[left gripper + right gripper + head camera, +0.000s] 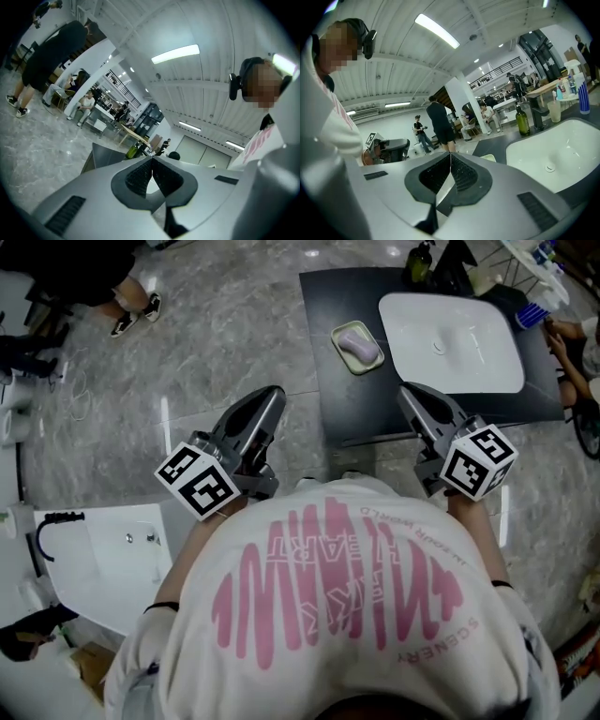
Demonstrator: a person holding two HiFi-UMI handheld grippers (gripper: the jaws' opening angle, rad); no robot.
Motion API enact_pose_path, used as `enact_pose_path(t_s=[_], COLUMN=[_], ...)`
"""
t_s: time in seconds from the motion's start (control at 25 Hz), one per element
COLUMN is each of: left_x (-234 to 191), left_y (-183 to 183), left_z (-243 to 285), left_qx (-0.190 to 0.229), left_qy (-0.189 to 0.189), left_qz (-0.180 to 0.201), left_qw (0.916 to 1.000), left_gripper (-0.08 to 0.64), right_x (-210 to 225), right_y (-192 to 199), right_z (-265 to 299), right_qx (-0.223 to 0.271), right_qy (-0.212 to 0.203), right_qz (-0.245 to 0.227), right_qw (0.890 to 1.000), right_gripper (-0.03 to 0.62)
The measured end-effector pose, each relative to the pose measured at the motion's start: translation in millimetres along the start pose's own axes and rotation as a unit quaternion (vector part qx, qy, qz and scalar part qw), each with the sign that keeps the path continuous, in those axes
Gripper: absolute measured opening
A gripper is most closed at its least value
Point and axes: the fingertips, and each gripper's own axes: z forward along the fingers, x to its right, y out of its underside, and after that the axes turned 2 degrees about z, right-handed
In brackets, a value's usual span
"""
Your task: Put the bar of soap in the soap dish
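Nearest: wearer's white shirt (347,596) with pink print fills the bottom of the head view. Both tools are held close in front of it, above grey marble floor (216,343) and short of the bench.

Left tongs (272,397): jaws fully together, ribbed pads meeting tip to tip, nothing between them. Pointing about level, off to the left of the bench.

Right tongs (409,396): jaws likewise pressed together and empty. Tips hang over the near edge of the black bench (352,404), angled slightly down toward it.

Further out: pale green soap dish (338,332) sits on the bench just left of the white basin (450,338). Lilac bar of soap (360,345) lies inside the dish, within its rim, apparently flat. It is well apart from both tongs.

Farthest: green bottle (522,121) at the back edge of the bench; people standing and seated beyond.

Judgement: the placing step looks complete, with soap in dish and neither tool holding anything. No further grasp seems called for. At most, a check that the bar sits steady, keeping both tools clear of the dish.
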Motion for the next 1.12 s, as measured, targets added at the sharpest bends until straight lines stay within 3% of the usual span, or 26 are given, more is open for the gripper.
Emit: enact_pose_path(t_s=[0.2,0.44,0.72,1.12], left_x=[-7,-17,-19,-25], left_y=[3,-12,-16,-12], left_z=[-10,-16,-18,-20], left_qx=[-0.032,-0.036,-0.044,-0.048], left_qy=[0.02,0.024,0.043,0.038], left_qz=[0.017,0.048,0.041,0.04], left_qw=[0.9991,0.9979,0.9972,0.9973], left_gripper=[0.009,0.009,0.009,0.011], right_x=[-9,-28,-32,-31], right_y=[-8,-11,-7,-2], right_z=[1,-1,-5,-7], right_qx=[0.019,0.028,0.026,0.017], right_qy=[0.013,0.044,0.071,0.08], right_qz=[-0.006,-0.022,-0.021,-0.016], right_qw=[1.0,0.998,0.997,0.997], right_gripper=[0.018,0.017,0.015,0.015])
